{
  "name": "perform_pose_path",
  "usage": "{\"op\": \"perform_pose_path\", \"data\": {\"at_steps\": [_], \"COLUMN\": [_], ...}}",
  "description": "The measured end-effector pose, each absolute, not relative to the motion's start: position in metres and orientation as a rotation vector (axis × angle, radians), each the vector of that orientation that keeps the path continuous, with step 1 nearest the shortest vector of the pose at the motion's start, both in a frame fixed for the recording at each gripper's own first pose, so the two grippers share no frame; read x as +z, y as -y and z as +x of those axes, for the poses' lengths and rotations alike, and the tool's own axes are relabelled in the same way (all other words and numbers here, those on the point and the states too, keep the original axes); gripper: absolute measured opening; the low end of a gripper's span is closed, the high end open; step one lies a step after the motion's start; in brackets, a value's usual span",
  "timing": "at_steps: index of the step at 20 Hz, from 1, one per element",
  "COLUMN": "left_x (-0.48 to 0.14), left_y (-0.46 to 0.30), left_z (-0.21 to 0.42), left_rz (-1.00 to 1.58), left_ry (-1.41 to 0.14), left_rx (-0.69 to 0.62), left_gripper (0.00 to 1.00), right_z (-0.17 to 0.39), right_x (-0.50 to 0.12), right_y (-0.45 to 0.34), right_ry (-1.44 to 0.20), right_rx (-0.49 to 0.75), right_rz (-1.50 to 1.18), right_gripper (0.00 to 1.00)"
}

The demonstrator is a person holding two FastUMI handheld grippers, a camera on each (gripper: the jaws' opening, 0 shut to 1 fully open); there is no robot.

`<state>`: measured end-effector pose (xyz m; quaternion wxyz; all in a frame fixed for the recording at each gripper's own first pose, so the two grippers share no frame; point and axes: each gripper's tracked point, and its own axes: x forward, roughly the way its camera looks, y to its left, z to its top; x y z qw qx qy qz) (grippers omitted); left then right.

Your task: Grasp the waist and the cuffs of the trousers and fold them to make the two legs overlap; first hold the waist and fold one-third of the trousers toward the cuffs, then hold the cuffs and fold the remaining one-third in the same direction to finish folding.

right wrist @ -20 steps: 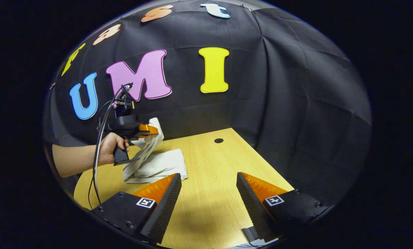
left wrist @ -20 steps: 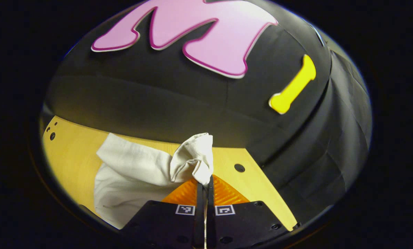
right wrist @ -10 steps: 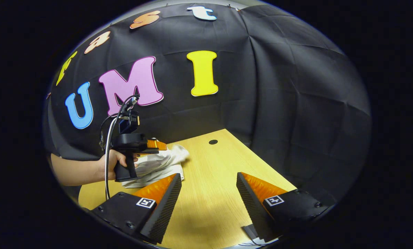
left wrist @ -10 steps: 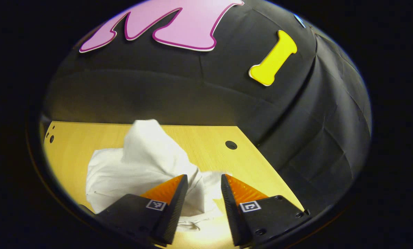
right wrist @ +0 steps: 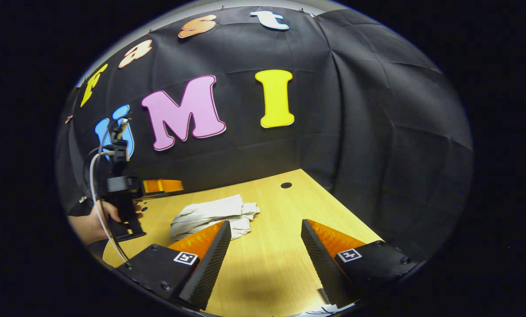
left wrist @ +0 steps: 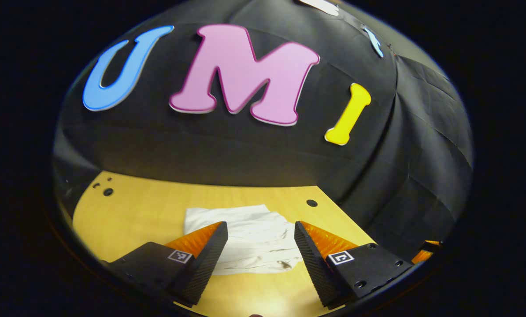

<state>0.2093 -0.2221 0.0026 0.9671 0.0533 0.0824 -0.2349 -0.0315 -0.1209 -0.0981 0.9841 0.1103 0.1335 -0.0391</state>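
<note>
Booth: black cloth wall [right wrist: 377, 132] behind and to the side, and we're working over a light wood table [right wrist: 272, 246] w/ a round cable hole [right wrist: 286, 185] near the far edge.
Trousers: white trousers [left wrist: 254, 240] lie on the table in a folded, wrinkly bundle, roughly rectangular. In the right gripper view we see them [right wrist: 214, 215] as a flattish stack w/ layered edges, nothing touching them.
Left gripper: our left gripper [left wrist: 261, 244] is spread wide, nothing pinched. It hangs above the table w/ the trousers visible through the gap between the fingers [left wrist: 203, 255], clear of the cloth afaict.
Left gripper, from across: in the right gripper view it [right wrist: 161, 186] sits at the left, up off the table, beside the trousers but apart from them. A hand [right wrist: 95, 220] grips its handle and a cable loops down from the top.
Right gripper: our right gripper [right wrist: 265, 246] is also spread wide, holding nothing, over bare table. The trousers are just past its left finger, can't tell if there's contact.
Corner bit: a small piece of the right gripper [left wrist: 426, 251] peeks in at the lower right of the left gripper view.
</note>
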Motion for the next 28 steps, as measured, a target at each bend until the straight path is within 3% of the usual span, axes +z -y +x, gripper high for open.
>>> {"op": "perform_pose_path", "data": {"at_steps": [6,11,17,28], "left_x": [0.052,0.024,-0.008,-0.003], "left_y": [0.113,0.063,0.032,-0.020], "left_z": [0.102,-0.001,-0.083,-0.106], "left_rz": [0.189,0.187,0.129,0.080], "left_ry": [0.035,0.061,0.047,0.047], "left_rx": [-0.337,-0.272,-0.254,-0.170], "left_gripper": [0.96,0.96,0.96,0.96], "right_z": [-0.051,-0.082,-0.130,-0.161], "right_x": [-0.092,-0.075,-0.035,-0.004], "right_y": [0.093,0.055,0.021,0.005], "right_ry": [-0.289,-0.298,-0.221,-0.137], "right_rx": [-0.065,0.007,0.100,0.146], "right_rz": [0.250,0.252,0.159,0.121], "right_gripper": [0.98,0.98,0.98,0.98]}}
